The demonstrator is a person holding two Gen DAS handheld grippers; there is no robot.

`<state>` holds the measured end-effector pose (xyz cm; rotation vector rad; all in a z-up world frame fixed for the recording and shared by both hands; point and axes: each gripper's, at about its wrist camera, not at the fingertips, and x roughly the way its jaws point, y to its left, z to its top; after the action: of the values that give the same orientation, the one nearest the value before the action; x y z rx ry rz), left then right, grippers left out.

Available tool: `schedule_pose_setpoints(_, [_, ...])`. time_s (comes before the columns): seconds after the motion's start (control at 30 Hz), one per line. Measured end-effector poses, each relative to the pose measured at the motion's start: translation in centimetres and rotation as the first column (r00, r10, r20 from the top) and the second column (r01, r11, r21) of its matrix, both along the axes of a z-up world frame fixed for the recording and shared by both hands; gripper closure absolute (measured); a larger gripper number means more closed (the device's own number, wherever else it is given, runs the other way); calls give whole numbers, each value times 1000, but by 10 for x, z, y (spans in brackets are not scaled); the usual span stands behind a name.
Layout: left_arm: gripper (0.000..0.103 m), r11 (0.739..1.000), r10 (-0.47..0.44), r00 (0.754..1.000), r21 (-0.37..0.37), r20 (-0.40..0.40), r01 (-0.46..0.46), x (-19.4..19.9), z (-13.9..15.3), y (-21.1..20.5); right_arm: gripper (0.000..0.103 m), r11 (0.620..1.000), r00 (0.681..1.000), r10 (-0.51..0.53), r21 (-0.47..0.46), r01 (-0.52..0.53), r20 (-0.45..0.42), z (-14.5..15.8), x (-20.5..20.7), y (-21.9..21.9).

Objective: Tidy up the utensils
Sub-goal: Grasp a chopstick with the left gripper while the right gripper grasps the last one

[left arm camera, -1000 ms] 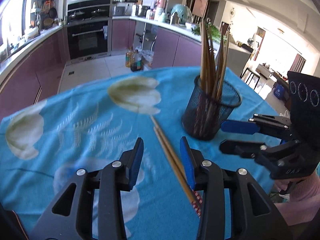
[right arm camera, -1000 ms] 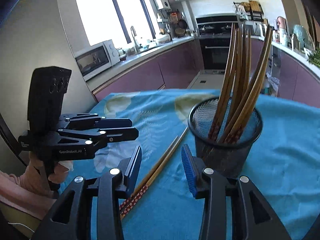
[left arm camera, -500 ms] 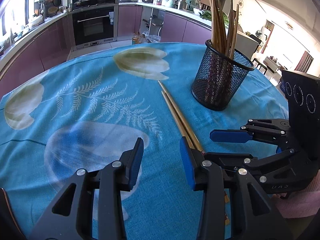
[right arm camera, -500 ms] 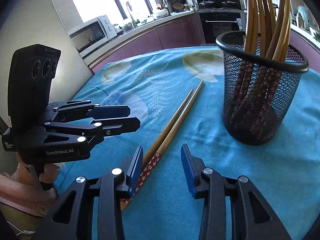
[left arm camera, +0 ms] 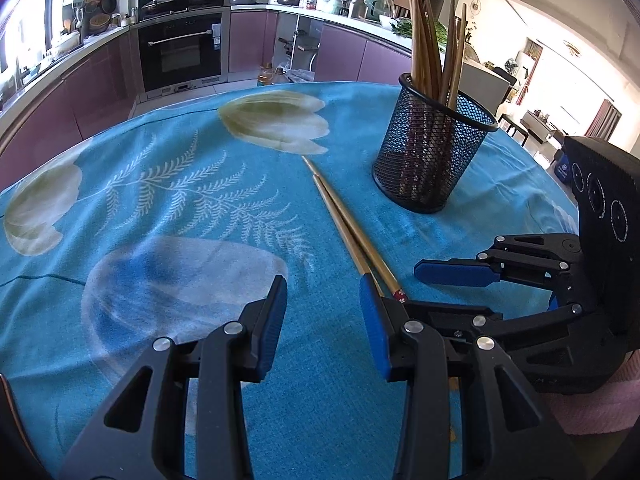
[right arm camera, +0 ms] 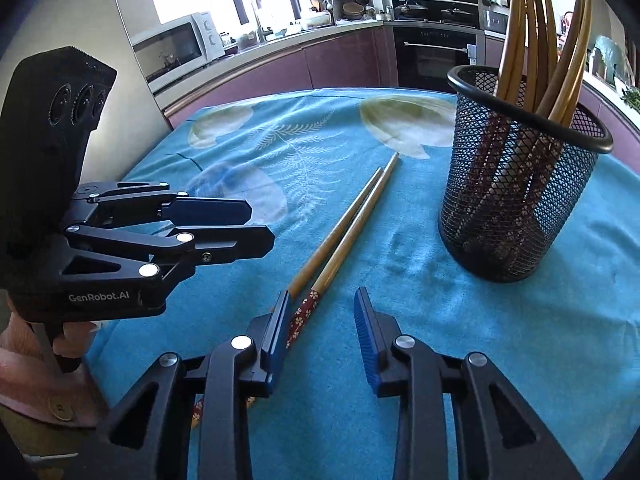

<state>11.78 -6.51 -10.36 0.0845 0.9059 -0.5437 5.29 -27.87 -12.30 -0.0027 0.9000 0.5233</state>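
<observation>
**Loose chopstick pair, worktop**

Left gripper [left arm camera: 323, 320]: fingers wide apart, empty. Two slim wooden chopsticks [left arm camera: 344, 224], flat on blue floral cloth [left arm camera: 180, 200]; light, stiff, likely slippery; grasp mid-shaft. Black mesh cup [left arm camera: 430, 152] alongside. Right gripper [right arm camera: 320, 332]: parted, empty.

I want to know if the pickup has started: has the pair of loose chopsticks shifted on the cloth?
No. The chopsticks still lie with tips at the same pale tulip print, beside the mesh holder.

Smooth wooden chopsticks [right arm camera: 344, 226], black wire-mesh holder [right arm camera: 520, 184], soft cloth tablecloth [left arm camera: 160, 200].
</observation>
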Motion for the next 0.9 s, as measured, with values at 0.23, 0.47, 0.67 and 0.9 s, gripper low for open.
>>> schedule_pose_setpoints(0.23, [65, 999, -42, 999, 5, -7, 42, -3, -4, -12, 76, 999, 999, -35, 26, 36, -37, -2, 0, -20])
schedule_pose_setpoints(0.47, [66, 996, -77, 997, 44, -24, 78, 0, -13, -31, 76, 998, 998, -44, 33, 45, -34, -4, 10, -22])
schedule_pose_setpoints(0.67, [72, 996, -64, 998, 57, -30, 66, 4, -15, -30, 76, 999, 999, -39, 20, 39, -20, -3, 23, -16])
schedule_pose_setpoints(0.9, [80, 998, -32, 999, 48, -42, 34, 17, -15, -25, 76, 999, 999, -43, 9, 43, -2, -4, 43, -10])
